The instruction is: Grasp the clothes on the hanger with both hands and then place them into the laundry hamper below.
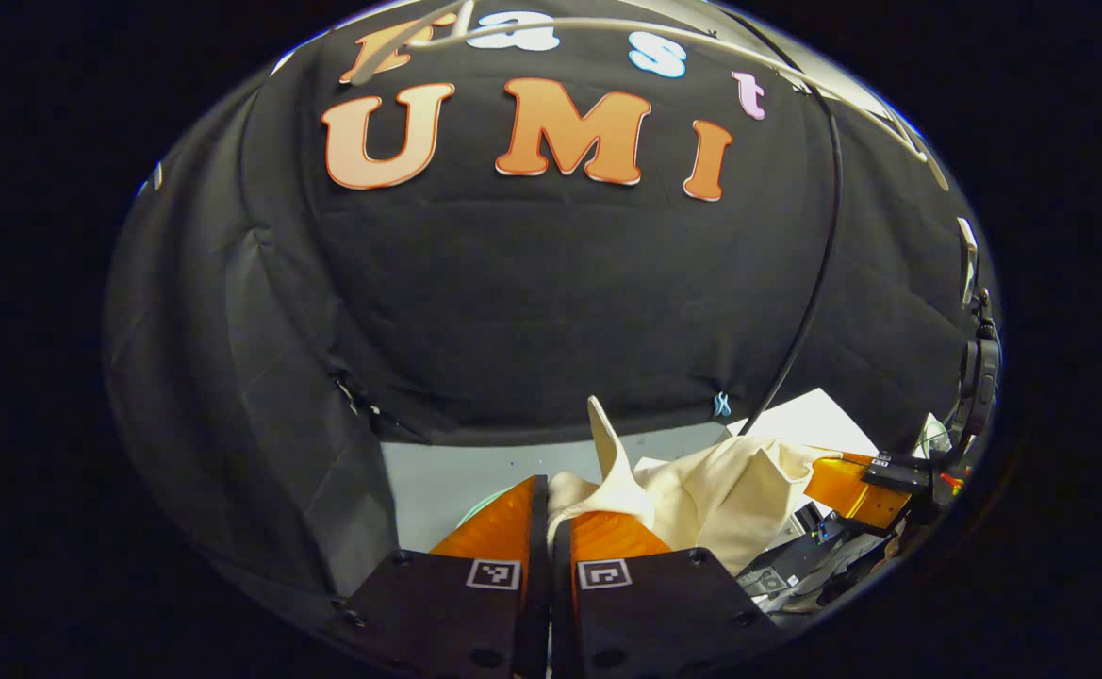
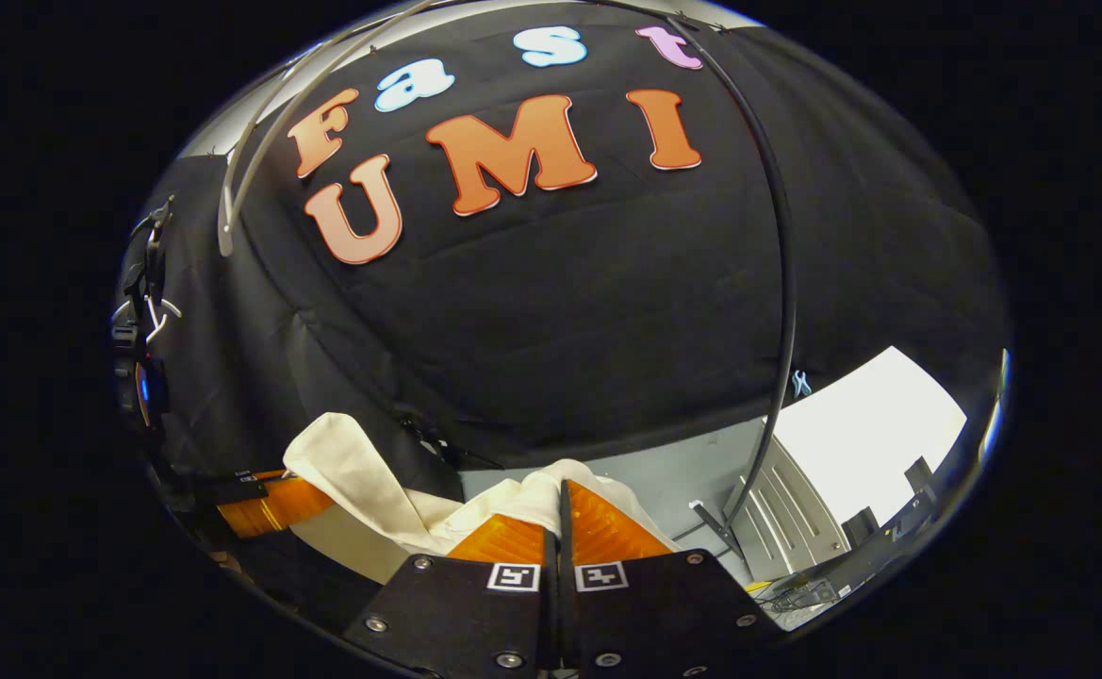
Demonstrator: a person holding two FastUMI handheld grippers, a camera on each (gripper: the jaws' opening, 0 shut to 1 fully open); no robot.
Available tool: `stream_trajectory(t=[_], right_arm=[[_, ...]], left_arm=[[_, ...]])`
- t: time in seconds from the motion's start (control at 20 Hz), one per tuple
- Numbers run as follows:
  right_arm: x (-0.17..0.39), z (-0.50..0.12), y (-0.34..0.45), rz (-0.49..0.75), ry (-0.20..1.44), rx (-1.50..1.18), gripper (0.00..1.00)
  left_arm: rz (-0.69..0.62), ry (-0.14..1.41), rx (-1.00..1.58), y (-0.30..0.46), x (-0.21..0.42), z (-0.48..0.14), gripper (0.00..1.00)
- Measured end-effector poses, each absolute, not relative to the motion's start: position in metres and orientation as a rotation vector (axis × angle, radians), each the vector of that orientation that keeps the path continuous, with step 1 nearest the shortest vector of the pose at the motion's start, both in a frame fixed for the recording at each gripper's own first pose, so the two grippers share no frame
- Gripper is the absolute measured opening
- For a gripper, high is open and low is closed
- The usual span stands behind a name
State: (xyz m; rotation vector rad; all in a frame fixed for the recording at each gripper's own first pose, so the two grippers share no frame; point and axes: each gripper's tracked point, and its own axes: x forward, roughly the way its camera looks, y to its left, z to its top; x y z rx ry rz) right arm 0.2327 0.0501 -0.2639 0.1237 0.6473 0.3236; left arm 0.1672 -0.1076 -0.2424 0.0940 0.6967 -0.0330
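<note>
Between both hands, cream garment (image 1: 720, 490) hangs pinched in left tongs (image 1: 551, 514) and right tongs (image 2: 558, 514), off the hanger; next, probably lower together into hamper.

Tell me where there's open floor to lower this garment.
Bare grey floor lies between the black cloth wall and the left gripper. It is crowded beside the cream garment, with the right gripper and cable clutter.

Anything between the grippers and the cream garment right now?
No. The left gripper and the right gripper are each shut on a fold of the cream cloth garment, which stretches between them. The hamper cannot be made out, so the drop path cannot be judged.
</note>
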Motion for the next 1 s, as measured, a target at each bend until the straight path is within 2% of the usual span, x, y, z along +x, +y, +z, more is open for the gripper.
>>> stream_trajectory(t=[0.4, 0.5, 1.0], right_arm=[[0.235, -0.334, 0.054, 0.277, 0.789, 0.089, 0.00], [0.240, -0.348, 0.054, 0.265, 0.815, 0.080, 0.00], [0.241, -0.404, 0.064, 0.216, 0.976, 0.061, 0.05]], left_arm=[[-0.013, 0.948, 0.080, -0.088, 0.154, -0.330, 0.09], [-0.009, 0.989, 0.082, -0.086, 0.153, -0.341, 0.07], [0.013, 1.233, 0.092, -0.063, 0.137, -0.394, 0.08]])
